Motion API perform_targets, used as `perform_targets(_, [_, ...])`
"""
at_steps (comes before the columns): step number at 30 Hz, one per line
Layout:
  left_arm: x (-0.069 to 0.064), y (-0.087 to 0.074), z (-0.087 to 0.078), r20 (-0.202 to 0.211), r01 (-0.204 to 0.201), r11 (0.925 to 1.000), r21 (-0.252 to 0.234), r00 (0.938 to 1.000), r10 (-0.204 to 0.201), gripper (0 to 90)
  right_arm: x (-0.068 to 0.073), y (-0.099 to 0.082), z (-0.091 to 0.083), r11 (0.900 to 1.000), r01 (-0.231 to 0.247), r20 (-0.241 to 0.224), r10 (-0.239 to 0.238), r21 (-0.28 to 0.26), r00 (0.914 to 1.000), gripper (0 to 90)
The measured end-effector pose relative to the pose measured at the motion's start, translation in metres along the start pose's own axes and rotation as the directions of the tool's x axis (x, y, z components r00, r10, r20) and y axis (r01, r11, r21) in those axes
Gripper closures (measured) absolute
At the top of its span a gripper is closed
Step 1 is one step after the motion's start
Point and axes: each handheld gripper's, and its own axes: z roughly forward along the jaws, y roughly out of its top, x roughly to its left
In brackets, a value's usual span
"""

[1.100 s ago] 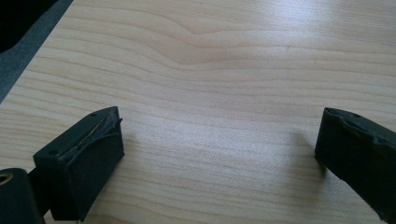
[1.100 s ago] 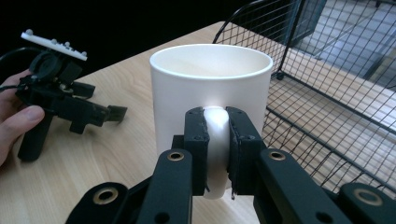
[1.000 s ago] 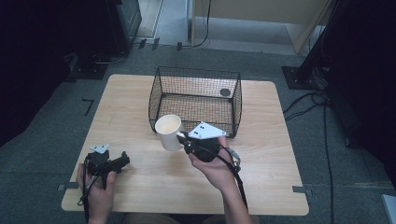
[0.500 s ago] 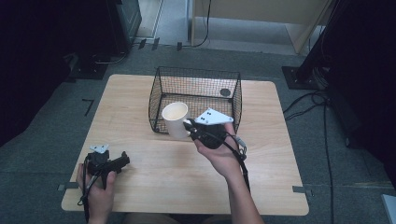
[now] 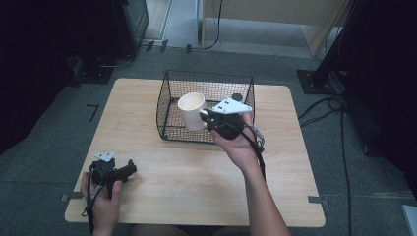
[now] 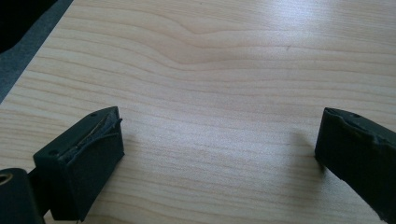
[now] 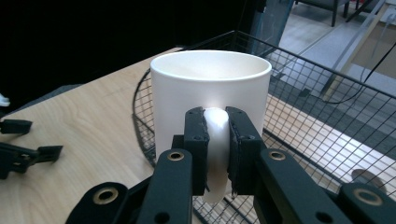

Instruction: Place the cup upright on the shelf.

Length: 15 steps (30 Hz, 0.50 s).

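Mug: white mug [image 7: 210, 98] held upright above the wire basket's [image 5: 169, 115] front edge.
Right gripper [image 7: 217, 140]: jaws clamped on the mug's handle.
Left gripper [image 5: 115, 173]: jaws wide, near the table's [image 5: 196, 172] front-left corner.

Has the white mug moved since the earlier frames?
Yes. The mug, clamped by its handle in the right gripper, has gone from in front of the wire basket to over its near wall.

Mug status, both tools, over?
Right tool shut on mug handle, mug upright over wire basket. Left tool open on table. Small dark item inside basket.
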Motion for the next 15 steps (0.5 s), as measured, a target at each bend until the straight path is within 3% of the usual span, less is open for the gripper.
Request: perform_targets(15, [0.000,0.000,0.000,-0.001,-0.001,1.0000,-0.002,1.0000,0.001,1.2,-0.035,0.005,0.029,0.9998,0.019,-0.016,-0.019,-0.002,0.9997,80.8])
